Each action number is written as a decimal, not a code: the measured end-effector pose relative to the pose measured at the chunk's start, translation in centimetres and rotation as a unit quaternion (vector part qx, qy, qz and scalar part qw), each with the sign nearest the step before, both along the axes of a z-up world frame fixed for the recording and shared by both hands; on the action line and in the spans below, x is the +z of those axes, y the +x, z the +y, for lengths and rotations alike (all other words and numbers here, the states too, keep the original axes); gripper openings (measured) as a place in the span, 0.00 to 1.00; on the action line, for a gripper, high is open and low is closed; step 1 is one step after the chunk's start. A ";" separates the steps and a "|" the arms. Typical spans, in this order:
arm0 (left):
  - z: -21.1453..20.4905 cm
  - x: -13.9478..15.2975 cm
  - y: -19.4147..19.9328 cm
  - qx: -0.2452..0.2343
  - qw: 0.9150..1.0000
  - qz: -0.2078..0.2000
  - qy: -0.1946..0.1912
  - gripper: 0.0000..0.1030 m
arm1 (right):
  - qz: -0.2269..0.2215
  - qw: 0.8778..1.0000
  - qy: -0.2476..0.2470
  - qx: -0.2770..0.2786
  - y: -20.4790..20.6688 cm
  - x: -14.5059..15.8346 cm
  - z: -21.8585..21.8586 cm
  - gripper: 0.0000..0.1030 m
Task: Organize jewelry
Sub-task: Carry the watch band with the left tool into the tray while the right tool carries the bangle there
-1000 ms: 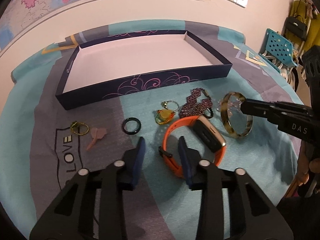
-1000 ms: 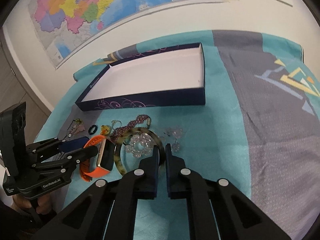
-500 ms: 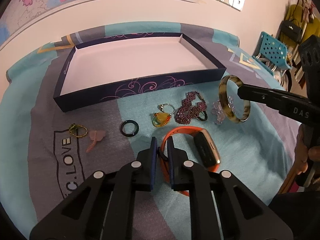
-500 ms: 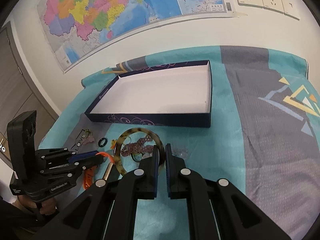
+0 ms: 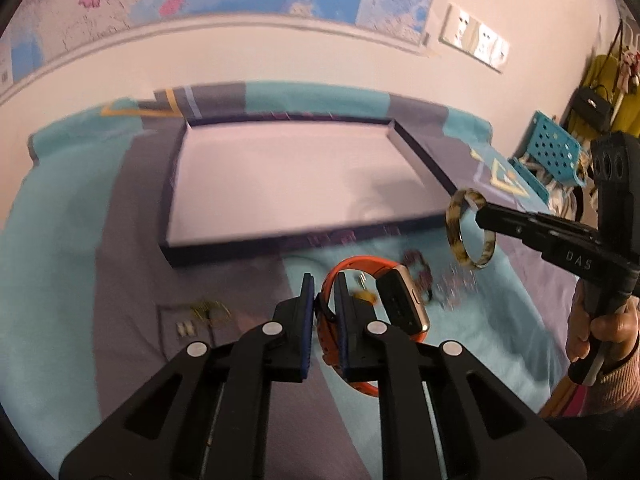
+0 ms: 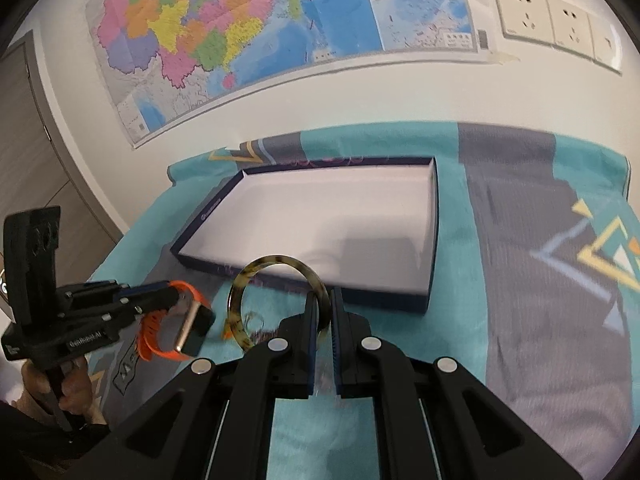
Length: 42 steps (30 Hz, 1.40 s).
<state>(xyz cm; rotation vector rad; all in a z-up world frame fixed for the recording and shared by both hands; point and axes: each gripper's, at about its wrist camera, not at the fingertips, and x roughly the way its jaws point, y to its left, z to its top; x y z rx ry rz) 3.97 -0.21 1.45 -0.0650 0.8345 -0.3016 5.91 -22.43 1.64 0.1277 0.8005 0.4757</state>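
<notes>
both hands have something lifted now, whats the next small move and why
Probably carry the bangle forward over the box rim. The right gripper is shut on it just short of the near wall, the box looks bare inside, and the left gripper already holds the watch aloft.

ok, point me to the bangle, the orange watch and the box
bangle (image 6: 276,266): right wrist view, top arc of the tortoiseshell ring.
orange watch (image 5: 402,306): left wrist view, on the dark watch face.
box (image 6: 304,280): right wrist view, near navy side wall.
</notes>
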 end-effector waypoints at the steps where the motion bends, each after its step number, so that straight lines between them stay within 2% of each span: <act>1: 0.3 0.4 0.5 0.004 1.000 -0.004 -0.002 0.10 | -0.002 1.000 -0.001 0.002 0.6 0.2 0.1 0.05; 8: 1.7 2.4 5.3 0.033 0.999 -0.029 0.005 0.10 | -0.015 1.000 -0.023 0.006 5.5 1.6 1.1 0.05; 15: 1.7 2.3 10.5 0.046 0.999 -0.024 0.011 0.10 | -0.002 0.999 -0.045 0.008 10.2 1.3 3.0 0.05; 23: 1.8 0.6 15.8 0.060 0.998 0.006 0.008 0.10 | 0.036 0.997 -0.073 0.007 15.2 -1.2 4.9 0.05; 26: 1.8 -0.1 17.2 0.062 0.998 0.018 0.005 0.10 | 0.059 0.996 -0.065 0.006 16.6 -2.1 5.2 0.06; 32: 1.0 -1.1 19.7 0.066 0.997 0.037 0.020 0.10 | 0.081 0.993 -0.080 -0.002 19.1 -2.9 5.9 0.06; 42: 0.6 -2.5 23.1 0.078 0.994 0.071 0.030 0.10 | 0.109 0.991 -0.077 -0.013 20.8 -4.0 6.3 0.06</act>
